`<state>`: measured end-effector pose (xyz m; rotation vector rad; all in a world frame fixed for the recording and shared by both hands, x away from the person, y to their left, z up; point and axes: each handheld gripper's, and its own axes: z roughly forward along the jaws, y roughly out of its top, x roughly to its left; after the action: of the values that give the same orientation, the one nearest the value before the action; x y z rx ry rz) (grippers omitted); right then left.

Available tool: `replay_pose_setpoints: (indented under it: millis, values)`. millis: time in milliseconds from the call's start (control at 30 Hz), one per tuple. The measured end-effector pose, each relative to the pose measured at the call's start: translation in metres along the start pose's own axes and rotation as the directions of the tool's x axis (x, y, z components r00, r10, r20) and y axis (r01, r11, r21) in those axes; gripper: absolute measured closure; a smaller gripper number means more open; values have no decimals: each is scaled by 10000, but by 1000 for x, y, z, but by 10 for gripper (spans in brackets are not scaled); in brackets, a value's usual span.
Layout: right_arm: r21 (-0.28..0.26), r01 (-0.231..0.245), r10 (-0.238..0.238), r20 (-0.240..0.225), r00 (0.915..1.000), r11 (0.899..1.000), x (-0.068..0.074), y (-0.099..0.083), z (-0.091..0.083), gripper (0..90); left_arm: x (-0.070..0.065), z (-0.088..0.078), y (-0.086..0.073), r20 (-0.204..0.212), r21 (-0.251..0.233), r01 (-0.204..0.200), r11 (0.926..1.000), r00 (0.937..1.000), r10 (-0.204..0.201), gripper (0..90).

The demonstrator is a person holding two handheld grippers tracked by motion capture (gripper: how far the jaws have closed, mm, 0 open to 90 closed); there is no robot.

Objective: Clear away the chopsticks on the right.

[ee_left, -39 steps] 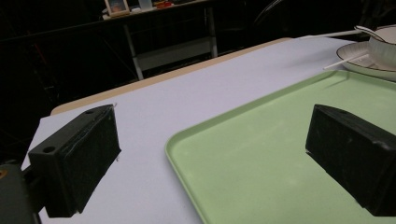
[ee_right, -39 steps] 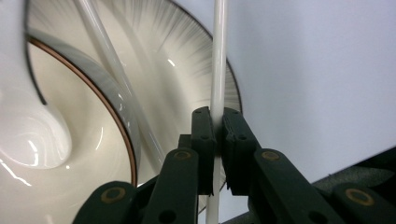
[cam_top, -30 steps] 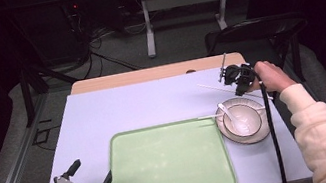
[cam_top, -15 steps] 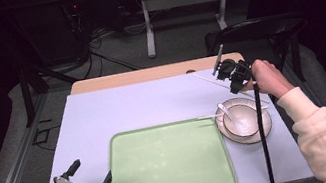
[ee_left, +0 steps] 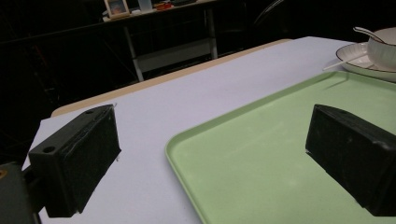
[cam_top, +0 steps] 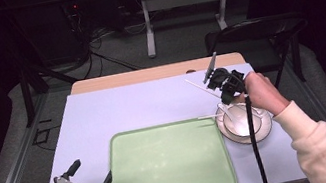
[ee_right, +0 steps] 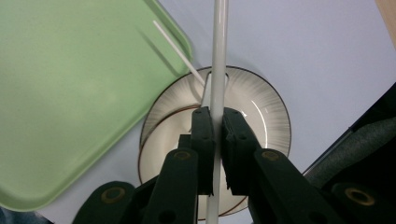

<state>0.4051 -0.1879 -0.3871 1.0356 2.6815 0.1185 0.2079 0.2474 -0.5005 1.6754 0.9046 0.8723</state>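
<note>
The right gripper (cam_top: 223, 86) holds a white chopstick (cam_top: 199, 87) above the purple mat (cam_top: 143, 107), just beyond the bowl (cam_top: 241, 121) on its plate (cam_top: 265, 129). The left gripper (cam_top: 93, 182) rests open at the green tray (cam_top: 168, 164)'s near left corner.

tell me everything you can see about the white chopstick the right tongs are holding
The white chopstick is a thin, straight, smooth rod, plastic by its look. The right tongs are shut on it partway along, so it sticks out past the jaws at both ends. In the high view it slants in the air above the lilac table cover, lifted clear of the bowl and saucer. Only the jaws touch it. A second white chopstick lies across the saucer rim and tray edge.
</note>
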Motion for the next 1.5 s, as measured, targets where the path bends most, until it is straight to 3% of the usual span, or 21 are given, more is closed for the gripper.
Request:
replay_pose_setpoints:
  millis: [300,667,733,967,1100,1167,1233,1267,1500]
  values:
    - [-281,122,-134,-425,9990,9995,33,-2,6,843,0,0,0,2,-9,-5,10000,10000,5,26]
    - [-827,-256,171,-1019,9946,9962,59,-9,17,842,0,0,0,-33,-73,6,10000,10000,-6,26]
    - [-794,-261,191,-878,9960,9965,65,-11,21,841,0,0,0,-61,-73,51,10000,10000,-51,24]
    - [-685,-452,367,-1205,9920,9966,76,-21,37,841,0,0,0,-27,-52,-24,10000,10000,24,25]
    - [-648,-645,543,-1482,9875,9958,83,-24,49,842,0,1,0,-33,-39,-44,10000,10000,43,25]
    - [-789,-988,826,-1870,9789,9920,85,-26,56,842,-1,1,0,-62,-62,-21,10000,10000,20,24]
    - [-556,-980,857,-1920,9776,9936,88,-26,62,842,0,1,0,-20,-40,-55,10000,10000,55,26]
    - [-625,-1241,1086,-2085,9720,9903,88,-27,64,842,0,0,0,-29,-67,-4,10000,10000,4,26]
    - [-224,-1423,1337,-2262,9649,9896,95,-24,86,842,-1,1,0,-16,-37,-72,10000,10000,72,26]
